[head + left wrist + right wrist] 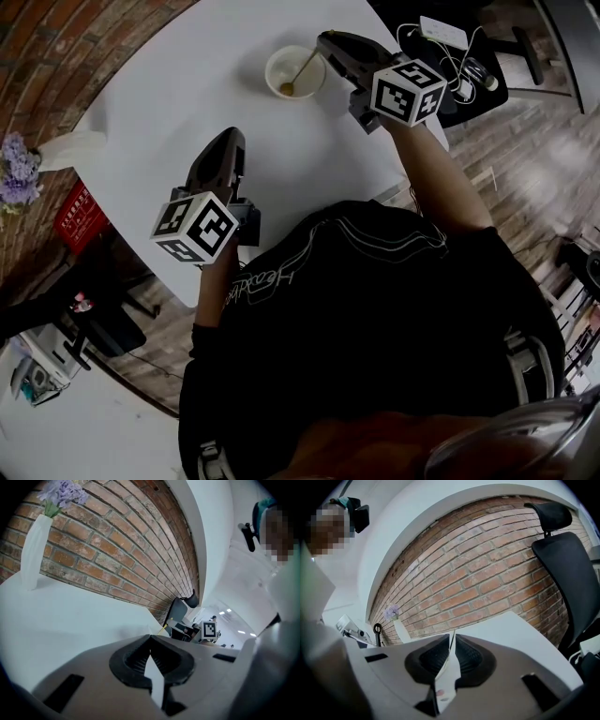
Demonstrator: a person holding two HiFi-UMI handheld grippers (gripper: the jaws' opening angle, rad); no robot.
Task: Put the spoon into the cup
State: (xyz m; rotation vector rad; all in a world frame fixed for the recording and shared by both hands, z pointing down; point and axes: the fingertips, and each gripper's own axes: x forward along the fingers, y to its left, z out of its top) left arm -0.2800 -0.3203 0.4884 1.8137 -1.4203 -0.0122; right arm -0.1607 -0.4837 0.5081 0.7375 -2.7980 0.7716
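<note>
My white cup stands toward the far side of the white table, and the spoon is already in it. Its bowl sits low against the near inner wall, and the thin golden handle leans up over the rim toward my right gripper. That gripper's fingers are clenched together. In the right gripper view a thin pale sliver stands at their tips, and I take it for the end of the handle pinched there, though the view is too poor to swear to it. My left gripper hangs well apart from the cup, nearer to me over the table, its fingers pressed together on nothing.

I judge the spoon to be light, stiff and very slim, with a smooth surface that could swivel or slide in the pads. The place to hold it is high on the handle, across its flat faces, well clear of the bowl. The cup looks light too and nothing steadies it, so I expect a handle levering on the rim could tip or push it. Letting go should be gentle, with the spoon's weight resting on the cup first
</note>
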